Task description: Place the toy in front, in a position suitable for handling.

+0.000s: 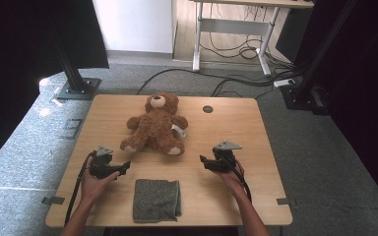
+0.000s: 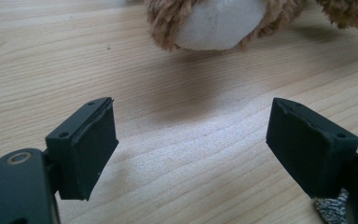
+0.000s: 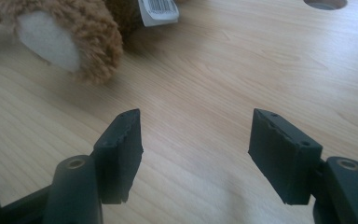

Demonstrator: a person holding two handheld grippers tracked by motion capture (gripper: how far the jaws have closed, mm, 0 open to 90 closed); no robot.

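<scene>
A brown teddy bear (image 1: pixel 156 125) sits on the wooden table (image 1: pixel 241 132) with its white-soled feet toward me. A folded grey cloth (image 1: pixel 156 199) lies flat near the front edge. My left gripper (image 1: pixel 126 167) rests left of the cloth, open, with bare wood between its pads; one bear foot (image 2: pixel 219 23) lies just beyond it and a corner of the cloth (image 2: pixel 331 210) shows beside its right jaw. My right gripper (image 1: pixel 203 161) sits right of the cloth, open and empty, aimed at the bear's other foot (image 3: pixel 51 42) and its barcode tag (image 3: pixel 160 10).
A round cable hole (image 1: pixel 207 109) sits in the table behind the bear's right side. Beyond the table are black stand bases (image 1: pixel 76 88), loose cables (image 1: pixel 236 81) on grey carpet and a white desk frame (image 1: pixel 231 27).
</scene>
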